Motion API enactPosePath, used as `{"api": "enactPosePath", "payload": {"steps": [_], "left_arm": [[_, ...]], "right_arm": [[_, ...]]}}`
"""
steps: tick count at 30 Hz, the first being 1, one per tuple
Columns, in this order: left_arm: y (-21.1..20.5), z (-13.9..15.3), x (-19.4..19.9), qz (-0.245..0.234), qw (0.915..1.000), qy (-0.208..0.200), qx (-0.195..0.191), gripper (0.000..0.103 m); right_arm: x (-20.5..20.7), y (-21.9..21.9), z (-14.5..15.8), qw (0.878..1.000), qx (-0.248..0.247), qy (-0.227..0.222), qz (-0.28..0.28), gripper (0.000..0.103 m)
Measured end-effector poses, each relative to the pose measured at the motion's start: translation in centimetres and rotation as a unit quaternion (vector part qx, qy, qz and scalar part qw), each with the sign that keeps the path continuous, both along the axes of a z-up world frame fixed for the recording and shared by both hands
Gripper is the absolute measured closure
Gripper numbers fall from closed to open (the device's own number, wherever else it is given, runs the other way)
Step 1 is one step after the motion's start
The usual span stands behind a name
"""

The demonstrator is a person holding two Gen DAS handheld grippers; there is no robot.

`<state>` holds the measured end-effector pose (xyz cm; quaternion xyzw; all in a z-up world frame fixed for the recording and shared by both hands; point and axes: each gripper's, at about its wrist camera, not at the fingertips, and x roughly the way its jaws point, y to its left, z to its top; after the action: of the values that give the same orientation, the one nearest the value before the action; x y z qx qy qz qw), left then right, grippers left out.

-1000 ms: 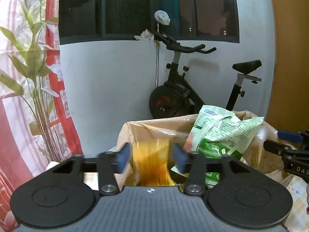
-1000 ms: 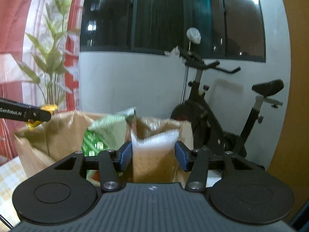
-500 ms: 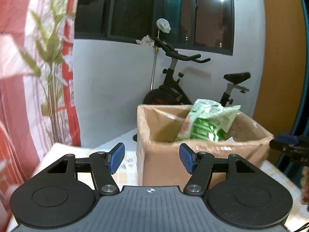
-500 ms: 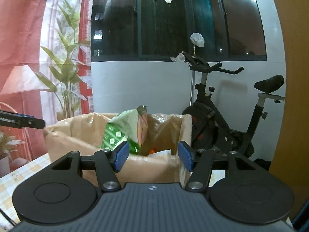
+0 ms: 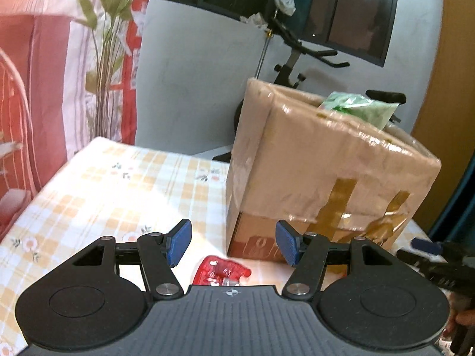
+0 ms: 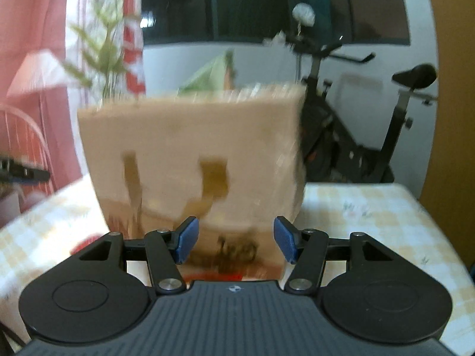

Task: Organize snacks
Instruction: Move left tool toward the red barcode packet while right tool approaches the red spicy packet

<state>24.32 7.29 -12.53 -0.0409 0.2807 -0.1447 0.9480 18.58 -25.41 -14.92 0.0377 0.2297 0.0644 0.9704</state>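
A taped cardboard box (image 5: 326,172) is standing on a table under a checked cloth (image 5: 118,184), and a green snack bag (image 5: 356,109) is sticking up out of its open top. The left gripper (image 5: 233,244) is hovering over the cloth just in front of the box's near left corner, its blue pads standing apart with nothing between them. Below that gap, a red snack packet (image 5: 221,273) is lying flat on the cloth, just beside the base of the box and partly hidden by the gripper body. The right gripper (image 6: 234,241) is facing the box's front wall, and its jaws are opening, with nothing caught between the pads; the wall behind them is badly blurred. In the right wrist view a strip of red is showing at the foot of the box, too smeared to identify. The right gripper's dark tip is also poking into the left view at the lower right edge, with a bit of hand (image 5: 466,320) under it. Behind the table an exercise bike (image 6: 371,136) is standing against a pale wall, and a floral curtain (image 5: 38,74) is hanging on the left.
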Motion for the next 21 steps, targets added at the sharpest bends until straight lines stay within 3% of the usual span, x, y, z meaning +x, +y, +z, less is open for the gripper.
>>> {"api": "enactPosePath", "payload": {"steps": [7,12,17,21], "left_arm": [[0.6,-1.6,0.0,0.011,0.9996,0.019,0.015,0.038],[0.5,-2.2,0.3,0.016,0.9992,0.029,0.022,0.038],[0.3,-2.7,0.2,0.016,0.9989,0.035,0.028,0.038],[0.0,-3.2,0.0,0.016,0.9985,0.044,0.028,0.038]], "right_arm": [[2.8,1.7,-3.9,0.997,-0.025,0.069,0.025,0.036],[4.0,1.3,-5.9,0.994,0.003,0.105,0.005,0.032],[4.0,2.0,-6.5,0.993,-0.013,0.11,0.028,0.03],[3.3,1.9,-6.4,0.995,-0.012,0.095,0.028,0.04]]}}
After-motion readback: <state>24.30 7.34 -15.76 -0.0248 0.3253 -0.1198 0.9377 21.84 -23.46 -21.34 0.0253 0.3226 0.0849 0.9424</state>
